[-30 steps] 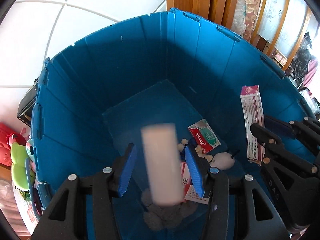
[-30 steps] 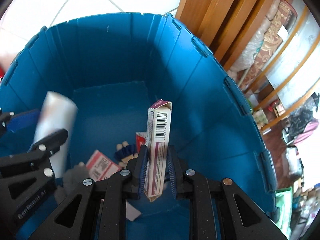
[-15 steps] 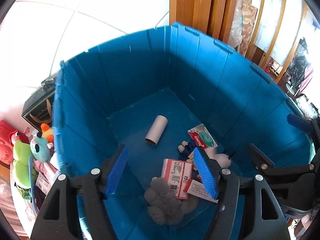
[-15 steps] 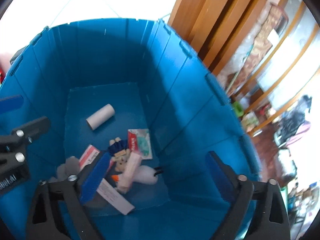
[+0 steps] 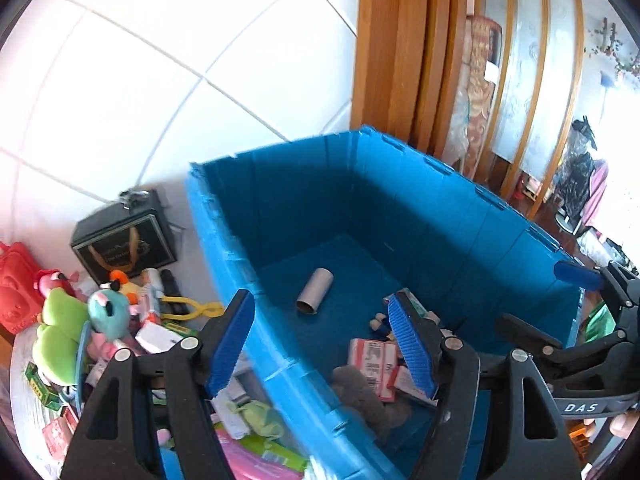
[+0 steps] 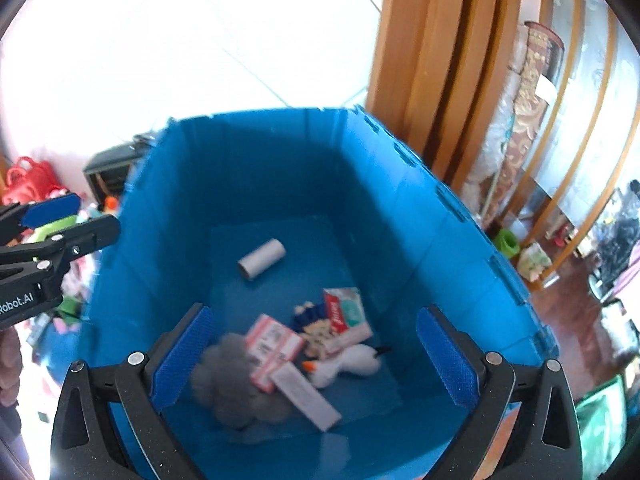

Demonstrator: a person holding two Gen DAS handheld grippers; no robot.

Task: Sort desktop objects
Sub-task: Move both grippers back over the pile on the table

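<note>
A deep blue bin (image 5: pixel 440 208) fills both views. On its floor lie a grey cardboard tube (image 5: pixel 315 291) (image 6: pixel 262 259), a long white and pink box (image 6: pixel 306 394), a red and white box (image 6: pixel 272 344), a grey plush (image 6: pixel 236 384) and a white plush (image 6: pixel 352 362). My left gripper (image 5: pixel 320 298) hangs open over the bin's near left wall with nothing between its pads. Above the bin's near end, my right gripper (image 6: pixel 314 312) has its jaws opening wide, and nothing is between them. Each gripper shows at the edge of the other's view.
Left of the bin lies a pile of desktop things: a green plush (image 5: pixel 56 332), a teal plush (image 5: pixel 106 312), small boxes, a dark box (image 5: pixel 124 240) and a red bag (image 5: pixel 16 280). A wooden door frame (image 5: pixel 392 60) stands behind the bin.
Both grippers opened. The tube left the left gripper and the long box left the right one, and both now lie in the bin. Both grippers pulled back and up.
</note>
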